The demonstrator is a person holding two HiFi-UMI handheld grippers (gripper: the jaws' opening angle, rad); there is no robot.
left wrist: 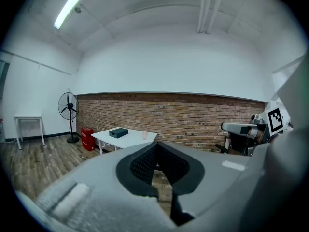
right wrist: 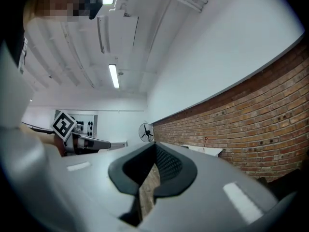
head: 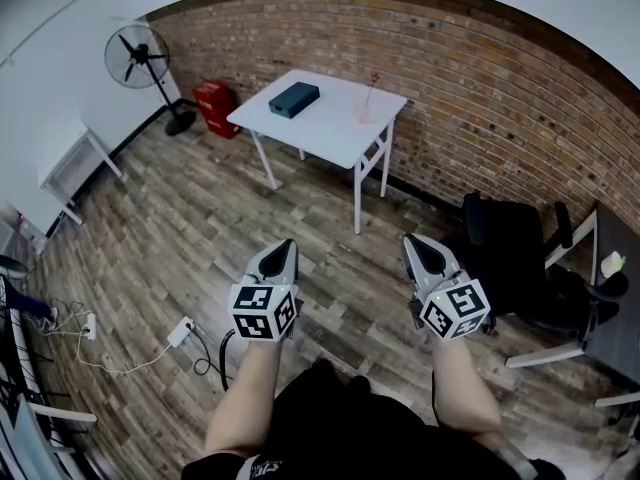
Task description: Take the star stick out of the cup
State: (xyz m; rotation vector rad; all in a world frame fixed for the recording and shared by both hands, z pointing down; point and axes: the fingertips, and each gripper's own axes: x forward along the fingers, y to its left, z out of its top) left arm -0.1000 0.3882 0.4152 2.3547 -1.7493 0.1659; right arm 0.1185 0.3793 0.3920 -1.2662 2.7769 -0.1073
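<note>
A white table point(head: 330, 118) stands far ahead against the brick wall. On it a clear cup point(head: 363, 113) holds a thin star stick point(head: 371, 86), with a dark teal box point(head: 294, 98) to its left. My left gripper point(head: 283, 250) and right gripper point(head: 417, 244) hover over the wooden floor, well short of the table, both shut and holding nothing. In the left gripper view the table point(left wrist: 126, 138) and cup point(left wrist: 145, 135) are small beyond the closed left gripper point(left wrist: 155, 144). In the right gripper view the stick point(right wrist: 206, 140) shows faintly past the closed right gripper point(right wrist: 155, 145).
A standing fan point(head: 140, 58) and a red container point(head: 213, 106) are left of the table. A black office chair point(head: 520, 258) and a dark desk point(head: 615, 298) stand at the right. A small white side table point(head: 75, 158) is at the left; a power strip point(head: 180, 331) with cables lies on the floor.
</note>
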